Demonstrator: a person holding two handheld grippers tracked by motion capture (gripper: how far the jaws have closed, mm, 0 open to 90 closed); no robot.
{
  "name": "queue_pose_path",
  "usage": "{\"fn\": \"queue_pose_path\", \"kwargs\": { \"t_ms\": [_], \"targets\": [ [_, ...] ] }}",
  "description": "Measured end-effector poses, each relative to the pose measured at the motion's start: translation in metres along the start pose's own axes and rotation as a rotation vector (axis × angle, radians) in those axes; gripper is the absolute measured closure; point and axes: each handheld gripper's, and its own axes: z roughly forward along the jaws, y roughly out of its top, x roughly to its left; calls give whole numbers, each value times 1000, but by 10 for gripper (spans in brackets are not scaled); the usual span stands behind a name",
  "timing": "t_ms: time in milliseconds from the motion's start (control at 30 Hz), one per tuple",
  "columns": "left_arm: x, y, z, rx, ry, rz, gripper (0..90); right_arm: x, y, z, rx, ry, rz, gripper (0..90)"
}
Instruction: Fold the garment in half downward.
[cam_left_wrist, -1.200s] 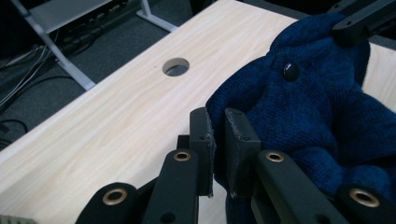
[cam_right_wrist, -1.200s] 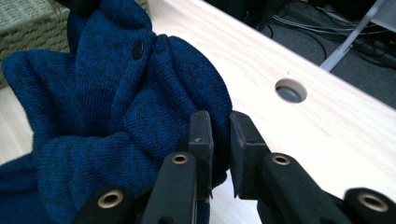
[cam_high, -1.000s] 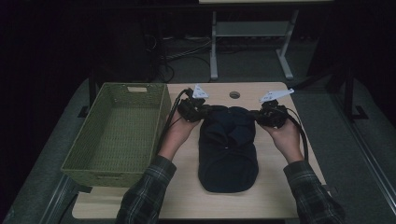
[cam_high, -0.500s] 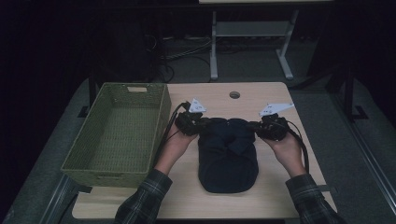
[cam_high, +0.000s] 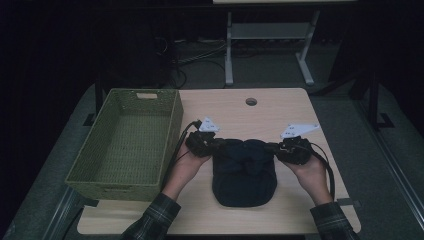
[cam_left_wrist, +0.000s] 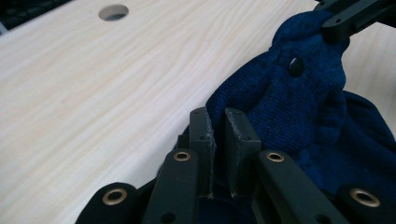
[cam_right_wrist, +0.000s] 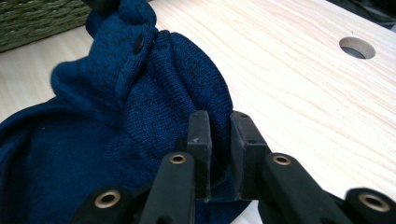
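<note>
High view puts the dark blue knit garment (cam_high: 244, 172) at lower centre of the wooden table (cam_high: 280, 112), long axis running toward me. My left gripper (cam_high: 207, 143) and right gripper (cam_high: 285, 149) pinch its upper corners, jaws nearly closed on folds of the knit; I judge both grips sound. Left of it, just beside my left hand (cam_high: 184, 167), sits the empty green woven basket (cam_high: 172, 131), so that hand is nearer. Bare tabletop lies above.
</note>
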Motion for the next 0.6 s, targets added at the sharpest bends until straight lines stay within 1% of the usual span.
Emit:
{"fn": "queue_pose_path", "kwargs": {
  "t_ms": [100, 200, 300, 367, 433, 467, 533, 600],
  "targets": [
    [-3, -5, -1, -2, -15, -10, 821, 6, -5, -2, 1, 18, 5, 788],
    [-6, -10, -1, 8, -25, -1, 819, 11, -11, -3, -1, 23, -15, 782],
    [-10, -16, -1, 11, -39, 0, 818, 16, -16, -4, 19, 37, -16, 776],
    [-13, -20, -1, 21, -49, 7, 817, 19, -20, -5, 12, 37, -23, 774],
    [-16, -23, 0, 32, -55, 18, 816, 22, -24, -6, 19, 48, -24, 770],
    [-17, -25, 0, 35, -59, 19, 814, 24, -26, -6, 29, 52, -20, 766],
    [-21, -29, -1, 38, -70, 17, 813, 27, -31, -7, 27, 56, -25, 764],
    [-24, -32, -2, 47, -80, 24, 810, 31, -36, -7, 32, 65, -20, 759]
  ]
}}
